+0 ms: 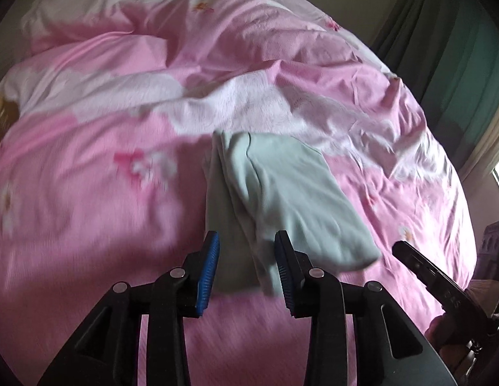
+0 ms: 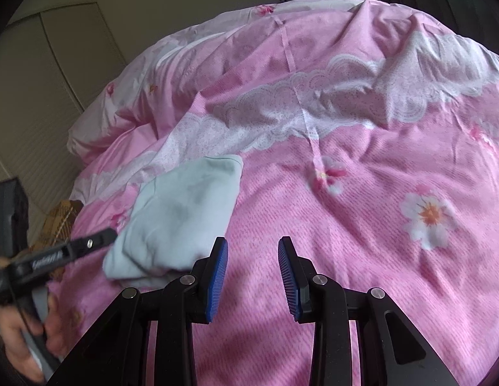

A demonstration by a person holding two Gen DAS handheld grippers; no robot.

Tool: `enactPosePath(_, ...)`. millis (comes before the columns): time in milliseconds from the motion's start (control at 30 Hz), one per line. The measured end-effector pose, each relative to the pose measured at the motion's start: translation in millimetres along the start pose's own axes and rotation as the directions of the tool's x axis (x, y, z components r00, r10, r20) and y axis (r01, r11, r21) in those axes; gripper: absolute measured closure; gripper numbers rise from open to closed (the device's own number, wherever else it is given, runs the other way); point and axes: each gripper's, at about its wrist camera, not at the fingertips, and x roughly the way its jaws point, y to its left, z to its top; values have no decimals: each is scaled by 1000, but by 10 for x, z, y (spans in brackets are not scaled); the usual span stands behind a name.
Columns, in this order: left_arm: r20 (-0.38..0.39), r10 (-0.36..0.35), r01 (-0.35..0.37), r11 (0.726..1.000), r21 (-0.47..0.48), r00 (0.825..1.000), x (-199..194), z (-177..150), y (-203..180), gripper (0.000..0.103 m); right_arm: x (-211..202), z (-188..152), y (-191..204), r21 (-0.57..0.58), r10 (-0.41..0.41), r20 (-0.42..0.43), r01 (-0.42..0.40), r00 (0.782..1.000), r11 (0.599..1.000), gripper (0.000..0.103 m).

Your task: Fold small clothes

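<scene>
The bed is covered with a pink quilt point(image 2: 362, 225) printed with white and pink flowers and a white lace-pattern band point(image 2: 297, 96) that runs across its wrinkled middle. At the far left corner of the bed lies a pink pillow point(image 1: 98, 51), partly under the quilt. A brown checked cloth point(image 2: 61, 222) shows at the left edge of the bed. Beyond the bed, a pale wardrobe door point(image 2: 66, 41) stands on the left and a dark green curtain point(image 1: 452, 58) hangs on the right, next to a bright window strip.

The folded light-green garment point(image 2: 185, 206) lies flat on the quilt, near the front edge of the bed and a little left of its middle. It is folded into a long, narrow shape with a few layers visible along its left side. Nothing lies on top of it.

The left gripper point(image 1: 246, 251) has its jaws partly apart, with the near end of the garment seen between the blue pads point(image 1: 209, 267); the pads do not press on the cloth. In the right wrist view a hand point(image 2: 30, 331) holds this gripper's handle at the left edge.

The right gripper point(image 2: 252, 251) also has its jaws partly apart, and only bare quilt is between them. It holds nothing and stays just right of the garment's near corner.
</scene>
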Motion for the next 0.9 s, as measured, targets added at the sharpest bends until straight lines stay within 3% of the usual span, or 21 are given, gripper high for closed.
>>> enactPosePath(67, 0, -21, 21, 1000, -6, 1000, -23, -112, -33, 61, -50, -46, -11, -5, -2, -3, 2, 1000, 1000, 69)
enactPosePath(300, -22, -53, 52, 997, -54, 998, 161, -225, -6, 64, -133, -172, -63, 13, -6, -21, 6, 1000, 1000, 69)
enactPosePath(333, -21, -70, 69, 996, -60, 997, 192, -217, 7, 69, -139, -180, -65, 12, -7, -23, 8, 1000, 1000, 69)
enactPosePath(367, -25, -91, 90, 994, -67, 996, 224, -207, 16, 87, -149, -190, -65, 10, -9, -23, 10, 1000, 1000, 69)
enactPosePath(400, -37, -102, 99, 993, -68, 994, 258, -194, 19, 92, -157, -197, -65, 9, -10, -24, 11, 1000, 1000, 69)
enactPosePath(467, -49, -86, 84, 995, -45, 995, 244, -149, -3, 93, -168, -197, -60, 10, -12, -24, 13, 1000, 1000, 69)
enactPosePath(600, 42, -30, 30, 1000, 4, 999, -122, 19, 18, 94, -208, -162, -43, 8, -12, -13, 12, 1000, 1000, 69)
enactPosePath(667, 52, -24, 23, 1000, 19, 998, -193, 63, 32, 94, -220, -136, -26, 2, -11, -4, 11, 1000, 1000, 69)
enactPosePath(800, -62, -25, 28, 999, 42, 998, 80, -76, 48, 89, -173, -111, 11, 4, 1, -10, -1, 1000, 1000, 69)
enactPosePath(867, -91, -23, 26, 999, 31, 996, 185, -180, 91, 87, -135, -117, 40, 5, 5, -21, -5, 1000, 1000, 69)
enactPosePath(900, -92, -26, 28, 999, 22, 995, 203, -215, 113, 82, -118, -119, 57, 1, 7, -26, -7, 1000, 1000, 69)
